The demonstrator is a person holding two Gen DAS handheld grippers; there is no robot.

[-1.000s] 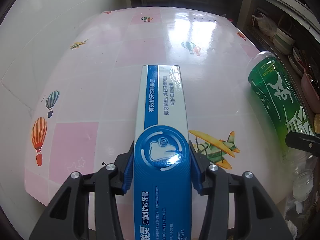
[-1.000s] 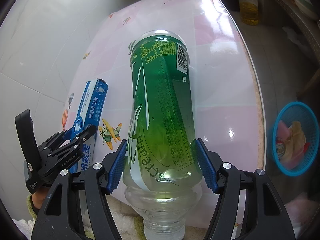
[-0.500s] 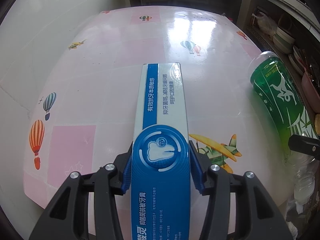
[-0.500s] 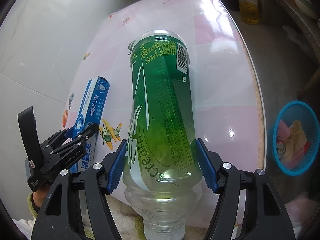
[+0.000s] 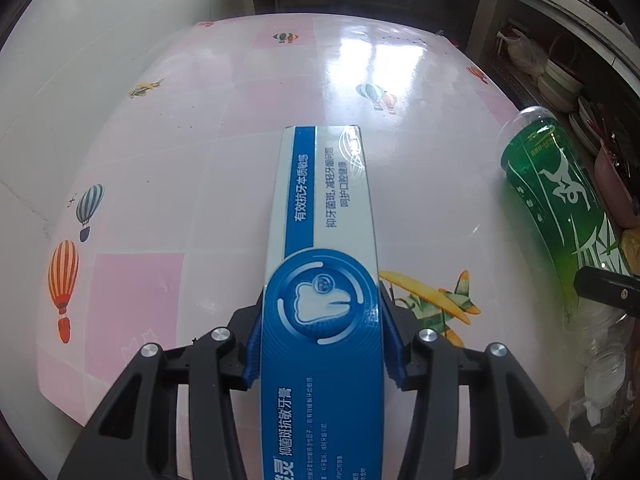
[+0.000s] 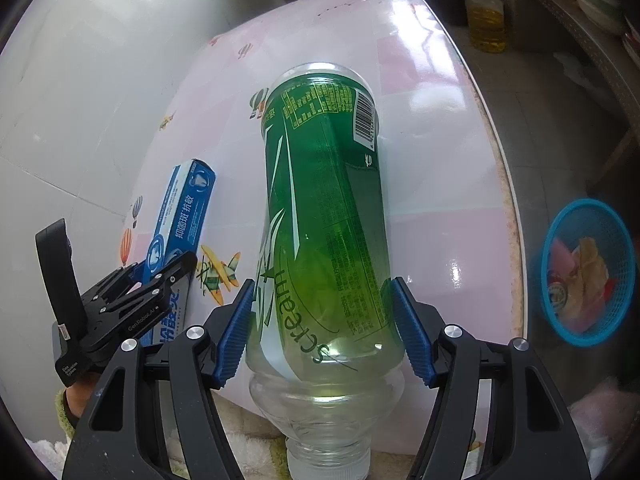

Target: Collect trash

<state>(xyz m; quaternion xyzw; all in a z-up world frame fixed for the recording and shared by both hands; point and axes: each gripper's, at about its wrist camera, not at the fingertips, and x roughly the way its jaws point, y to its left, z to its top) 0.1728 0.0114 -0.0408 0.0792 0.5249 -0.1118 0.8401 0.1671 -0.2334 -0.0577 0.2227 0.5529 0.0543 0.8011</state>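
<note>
Two tools in play, each clamped on one piece of trash. Left tool [image 5: 320,344] grips a blue-and-white toothpaste box [image 5: 324,216] across its width, blue pads [image 5: 253,356] pressed to both long sides; box points away from the camera over the tabletop [image 5: 224,92], which is pink and white with balloon and plane prints. In the right wrist view the left tool [image 6: 160,276] shows at far left with the box [image 6: 182,216] in it, just above the tabletop [image 6: 436,160]. Right tool [image 6: 322,328] grasps a green-labelled plastic bottle [image 6: 324,216], neck toward the camera, base pointing away, pads [image 6: 410,332] on both sides of its lower body. Bottle [image 5: 560,208] also shows at the right edge of the left wrist view. Far right, on the floor beside the tabletop edge, a blue mesh basket [image 6: 560,308] with scraps in it
</note>
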